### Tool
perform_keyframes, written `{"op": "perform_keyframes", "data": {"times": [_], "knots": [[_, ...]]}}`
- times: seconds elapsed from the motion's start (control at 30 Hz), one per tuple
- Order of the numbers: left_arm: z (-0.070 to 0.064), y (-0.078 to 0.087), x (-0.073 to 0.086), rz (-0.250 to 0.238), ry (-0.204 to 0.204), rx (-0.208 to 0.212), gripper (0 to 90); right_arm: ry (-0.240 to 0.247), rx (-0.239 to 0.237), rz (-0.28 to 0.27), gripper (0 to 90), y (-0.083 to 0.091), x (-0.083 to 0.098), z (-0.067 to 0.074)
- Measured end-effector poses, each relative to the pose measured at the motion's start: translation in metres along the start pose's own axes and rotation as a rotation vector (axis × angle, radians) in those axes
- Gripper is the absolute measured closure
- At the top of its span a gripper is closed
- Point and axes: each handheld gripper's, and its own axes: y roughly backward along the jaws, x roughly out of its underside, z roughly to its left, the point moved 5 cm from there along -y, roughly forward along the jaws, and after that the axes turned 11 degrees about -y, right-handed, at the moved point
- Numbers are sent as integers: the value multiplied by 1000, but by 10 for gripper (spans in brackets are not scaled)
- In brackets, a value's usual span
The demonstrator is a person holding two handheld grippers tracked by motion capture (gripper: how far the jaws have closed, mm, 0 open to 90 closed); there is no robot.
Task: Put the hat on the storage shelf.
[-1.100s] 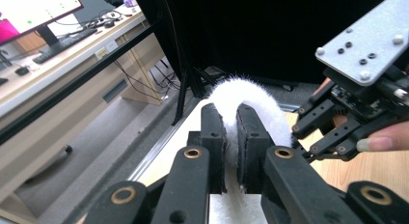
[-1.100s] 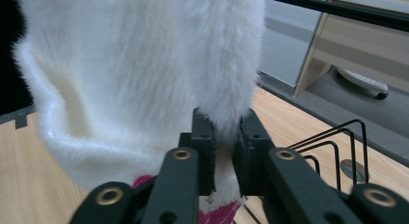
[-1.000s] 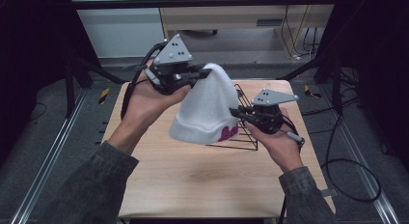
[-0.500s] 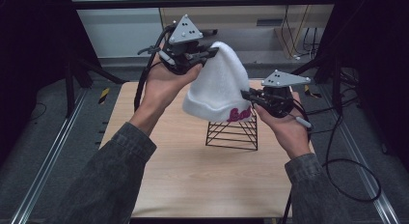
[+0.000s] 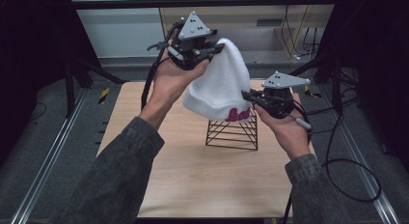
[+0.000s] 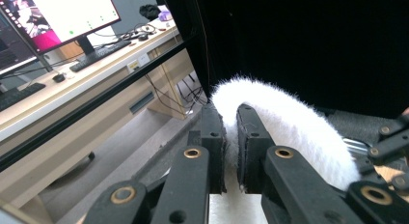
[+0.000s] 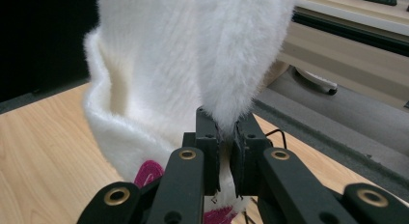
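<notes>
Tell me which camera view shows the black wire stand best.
The high view: the black wire stand sits whole on the table, just under the white hat held by both grippers. The right gripper view catches just a thin bit of wire behind the jaws; the left gripper view looks over fur toward a desk.

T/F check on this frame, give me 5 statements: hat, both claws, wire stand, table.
1. The left claw is shut on the top of the fluffy white knit hat with pink lettering. True.
2. The right claw hangs open, clear of the hat. False: it is shut on the hat's lower rim, fabric pinched between its jaws.
3. The hat lies flat on the light wooden table. False: it is held in the air between both claws.
4. A black wire pyramid-shaped stand stands on the table below the hat. True.
5. The lettering on the hat is blue. False: it is pink.
</notes>
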Motion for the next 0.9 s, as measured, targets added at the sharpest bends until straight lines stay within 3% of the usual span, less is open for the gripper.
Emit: {"op": "perform_keyframes", "data": {"times": [0.13,0.3,0.9], "knots": [[5,-14,-3,-17,17,6,835,-10,12,-9,833,-3,-2,-11],[6,-20,-4,-22,30,3,835,-23,45,-22,833,-1,-6,-22],[1,-34,1,-31,40,-3,835,-69,92,-60,834,-4,4,-36]]}}
